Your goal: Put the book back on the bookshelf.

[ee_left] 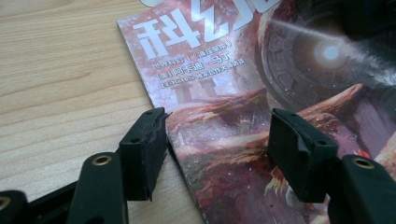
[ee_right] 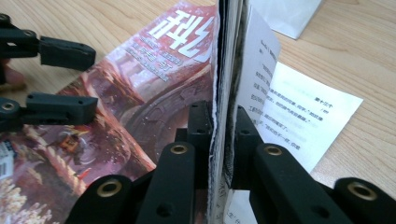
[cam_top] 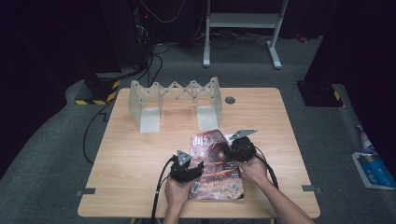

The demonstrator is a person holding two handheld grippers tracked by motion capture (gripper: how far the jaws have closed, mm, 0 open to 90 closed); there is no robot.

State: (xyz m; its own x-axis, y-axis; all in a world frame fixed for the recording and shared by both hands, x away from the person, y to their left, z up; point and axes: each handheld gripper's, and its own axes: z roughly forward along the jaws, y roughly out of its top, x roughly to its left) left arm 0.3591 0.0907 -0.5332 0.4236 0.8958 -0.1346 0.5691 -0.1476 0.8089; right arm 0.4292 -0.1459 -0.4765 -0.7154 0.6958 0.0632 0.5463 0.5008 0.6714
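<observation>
A magazine (cam_top: 215,179) with a red-brown cover and white Chinese title lies on the wooden table (cam_top: 140,154) near its front edge. My right gripper (cam_top: 226,152) is at the magazine's right side. In the right gripper view its jaws (ee_right: 223,126) are shut on the cover and several pages (ee_right: 227,60), which stand lifted on edge, baring a white text page (ee_right: 303,116). My left gripper (cam_top: 198,171) is at the magazine's left edge, open. In the left gripper view its jaws (ee_left: 217,149) straddle that edge of the cover (ee_left: 243,93) without pinching it.
A grey folding rack (cam_top: 175,100) stands at the back of the table, with a round grommet (cam_top: 229,100) to its right. Bare wood lies left of the magazine. On the floor are a white frame (cam_top: 243,28) and a blue-white object (cam_top: 373,168).
</observation>
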